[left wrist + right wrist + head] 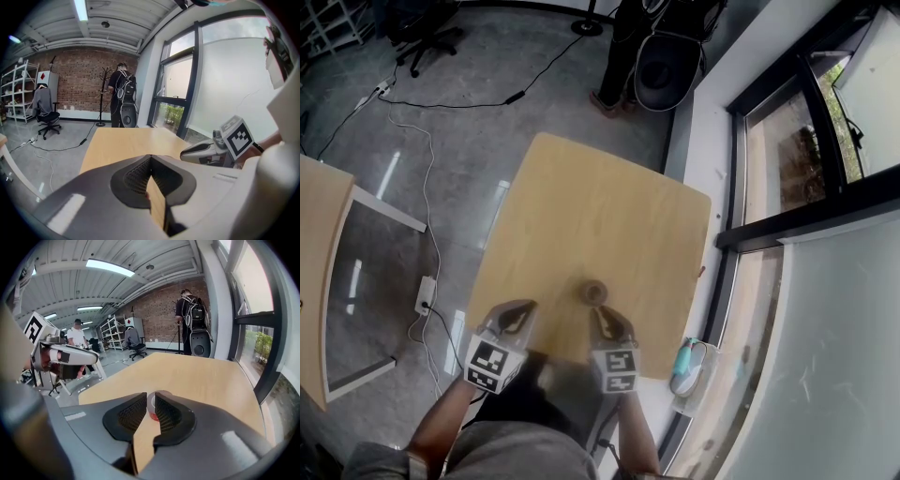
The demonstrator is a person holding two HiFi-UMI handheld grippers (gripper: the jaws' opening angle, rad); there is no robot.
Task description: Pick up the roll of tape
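Note:
A small roll of tape (595, 292) lies flat on the light wooden table (600, 206), near its front edge. My right gripper (603, 315) hovers just short of it, pointing down at it. In the right gripper view the jaws of the right gripper (150, 398) stand a narrow gap apart, and the roll (151, 405) shows through that gap just beyond the tips, not between the pads. My left gripper (525, 308) hangs over the table to the left of the roll, well apart from it. Seen in its own view, the left gripper (150, 158) has its tips together with nothing in them.
A person (619, 47) stands past the table's far end beside a black round case (667, 66). A window wall (806, 187) runs along the right, with a teal object (686, 361) on its sill. Cables and a power strip (424, 292) lie on the floor at left, near another table (319, 244).

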